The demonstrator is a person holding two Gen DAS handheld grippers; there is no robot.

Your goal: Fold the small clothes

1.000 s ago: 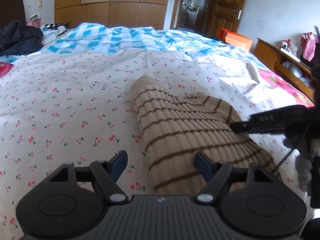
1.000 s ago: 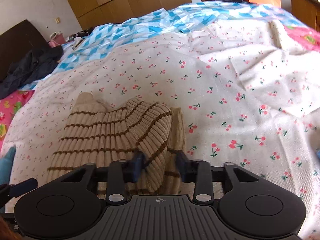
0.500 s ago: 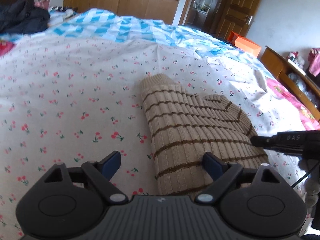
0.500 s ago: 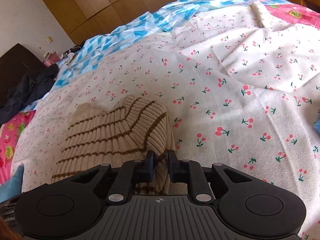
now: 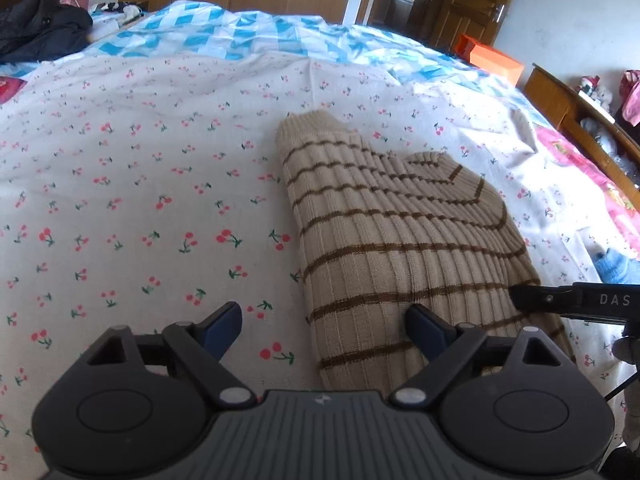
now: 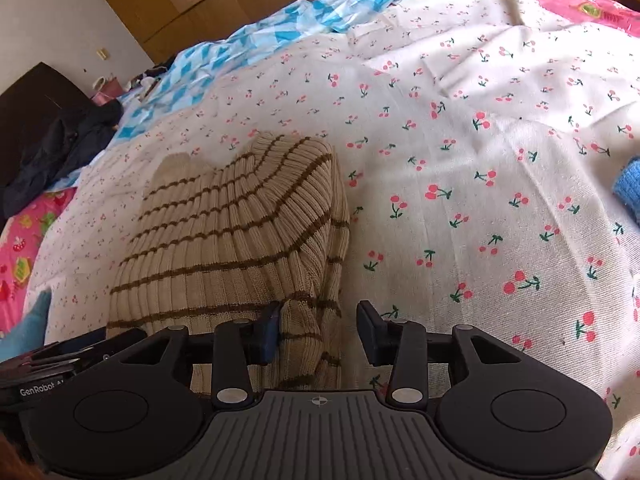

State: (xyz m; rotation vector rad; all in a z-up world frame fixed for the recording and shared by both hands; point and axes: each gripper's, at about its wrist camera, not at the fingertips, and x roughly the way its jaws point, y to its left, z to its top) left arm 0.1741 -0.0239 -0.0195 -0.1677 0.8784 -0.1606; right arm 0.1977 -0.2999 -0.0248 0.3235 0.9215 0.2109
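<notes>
A small beige ribbed sweater with brown stripes (image 5: 384,232) lies partly folded on the cherry-print sheet (image 5: 140,184); it also shows in the right wrist view (image 6: 240,224). My left gripper (image 5: 324,328) is open at the sweater's near left hem, its fingers astride the edge. My right gripper (image 6: 318,328) is open at the near right corner, with a fold of sweater between its fingers. The right gripper's tip shows at the right of the left wrist view (image 5: 576,300).
A blue knit item (image 6: 628,184) lies at the right on the sheet. A blue-and-white checked quilt (image 5: 240,32) covers the far part of the bed. Dark clothes (image 5: 36,28) lie far left. An orange box (image 5: 492,60) and a wooden shelf (image 5: 580,112) stand right.
My right gripper was shut on the sweater's corner half a second ago and has opened. My left gripper stayed open and moved closer to the hem.
</notes>
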